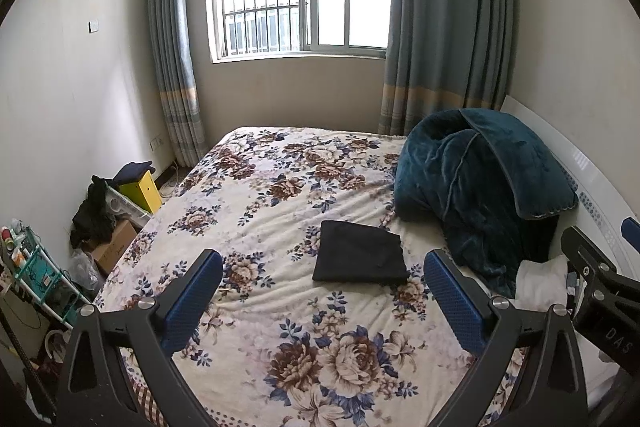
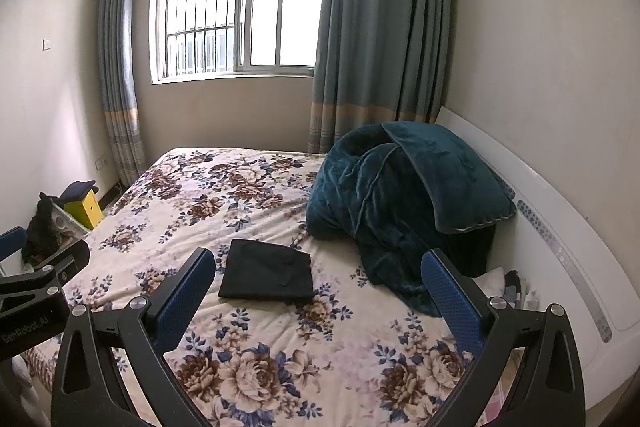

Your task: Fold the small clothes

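A small black garment (image 1: 360, 257) lies folded into a flat rectangle on the floral bedspread (image 1: 260, 195), near the middle of the bed; the right wrist view shows the same garment (image 2: 267, 270). My left gripper (image 1: 323, 267) hovers above the near part of the bed, open, its blue pads wide apart and empty. My right gripper (image 2: 320, 267) is also open and empty, held at about the same height beside the left one. Each gripper sits short of the garment and apart from it.
A heaped teal blanket (image 1: 480, 183) fills the bed's right side against a white headboard (image 2: 560, 227). White cloth (image 1: 542, 279) lies by it. Left of the bed stand a yellow box (image 1: 141, 190), dark clothes, cardboard boxes and a green rack (image 1: 40, 279). A curtained window is behind.
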A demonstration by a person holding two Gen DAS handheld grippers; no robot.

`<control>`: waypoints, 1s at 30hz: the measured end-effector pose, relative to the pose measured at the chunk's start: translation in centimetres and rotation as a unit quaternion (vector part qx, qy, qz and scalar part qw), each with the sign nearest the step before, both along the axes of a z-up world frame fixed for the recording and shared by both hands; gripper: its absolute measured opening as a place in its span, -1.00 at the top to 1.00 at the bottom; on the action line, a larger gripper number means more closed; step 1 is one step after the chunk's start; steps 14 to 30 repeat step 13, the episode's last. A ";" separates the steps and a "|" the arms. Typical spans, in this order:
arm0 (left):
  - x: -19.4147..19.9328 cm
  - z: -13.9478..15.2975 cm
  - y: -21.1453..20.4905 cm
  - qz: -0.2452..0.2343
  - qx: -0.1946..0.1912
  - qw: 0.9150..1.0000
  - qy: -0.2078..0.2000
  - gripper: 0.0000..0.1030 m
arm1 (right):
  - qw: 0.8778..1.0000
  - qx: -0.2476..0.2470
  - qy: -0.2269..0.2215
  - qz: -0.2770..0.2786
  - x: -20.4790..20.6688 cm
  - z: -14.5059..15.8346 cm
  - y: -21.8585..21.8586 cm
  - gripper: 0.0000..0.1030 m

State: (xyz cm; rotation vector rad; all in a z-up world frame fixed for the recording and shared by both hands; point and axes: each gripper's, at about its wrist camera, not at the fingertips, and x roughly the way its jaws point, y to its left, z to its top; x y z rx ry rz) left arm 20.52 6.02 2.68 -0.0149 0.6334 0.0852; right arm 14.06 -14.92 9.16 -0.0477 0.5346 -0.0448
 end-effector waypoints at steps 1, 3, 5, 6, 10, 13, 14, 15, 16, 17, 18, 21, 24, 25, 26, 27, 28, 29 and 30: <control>0.0 0.0 0.0 0.000 0.000 1.000 0.000 -1.00 | 1.000 -0.001 0.000 0.000 0.1 0.0 0.1 -1.00; -0.1 -0.2 0.0 0.001 0.000 1.000 0.000 -1.00 | 1.000 0.000 0.000 0.003 0.4 0.2 0.3 -1.00; 0.1 -0.1 -0.1 0.001 0.000 1.000 0.001 -1.00 | 1.000 0.000 0.000 0.003 0.4 0.1 0.3 -1.00; 0.1 -0.1 -0.1 0.002 0.002 1.000 0.001 -1.00 | 1.000 0.000 0.000 0.003 0.5 0.1 0.3 -1.00; 0.1 0.1 -0.1 0.006 -0.001 1.000 0.000 -1.00 | 1.000 0.001 0.000 0.003 0.5 0.1 0.4 -1.00; 0.0 0.0 0.0 0.009 0.000 1.000 -0.003 -1.00 | 1.000 0.001 0.000 0.003 0.4 0.1 0.4 -1.00; 0.0 0.0 0.0 0.009 0.000 1.000 -0.003 -1.00 | 1.000 0.001 0.000 0.003 0.4 0.1 0.4 -1.00; 0.0 0.0 0.0 0.009 0.000 1.000 -0.003 -1.00 | 1.000 0.001 0.000 0.003 0.4 0.1 0.4 -1.00; 0.0 0.0 0.0 0.009 0.000 1.000 -0.003 -1.00 | 1.000 0.001 0.000 0.003 0.4 0.1 0.4 -1.00; 0.0 0.0 0.0 0.009 0.000 1.000 -0.003 -1.00 | 1.000 0.001 0.000 0.003 0.4 0.1 0.4 -1.00; 0.0 0.0 0.0 0.009 0.000 1.000 -0.003 -1.00 | 1.000 0.001 0.000 0.003 0.4 0.1 0.4 -1.00; 0.0 0.0 0.0 0.009 0.000 1.000 -0.003 -1.00 | 1.000 0.001 0.000 0.003 0.4 0.1 0.4 -1.00; 0.0 0.0 0.0 0.009 0.000 1.000 -0.003 -1.00 | 1.000 0.001 0.000 0.003 0.4 0.1 0.4 -1.00; 0.0 0.0 0.0 0.009 0.000 1.000 -0.003 -1.00 | 1.000 0.001 0.000 0.003 0.4 0.1 0.4 -1.00; 0.0 0.0 0.0 0.009 0.000 1.000 -0.003 -1.00 | 1.000 0.001 0.000 0.003 0.4 0.1 0.4 -1.00; 0.0 0.0 0.0 0.009 0.000 1.000 -0.003 -1.00 | 1.000 0.001 0.000 0.003 0.4 0.1 0.4 -1.00; 0.0 0.0 0.0 0.009 0.000 1.000 -0.003 -1.00 | 1.000 0.001 0.000 0.003 0.4 0.1 0.4 -1.00; 0.0 0.0 0.0 0.009 0.000 1.000 -0.003 -1.00 | 1.000 0.001 0.000 0.003 0.4 0.1 0.4 -1.00; 0.0 0.0 0.0 0.009 0.000 1.000 -0.003 -1.00 | 1.000 0.001 0.000 0.003 0.4 0.1 0.4 -1.00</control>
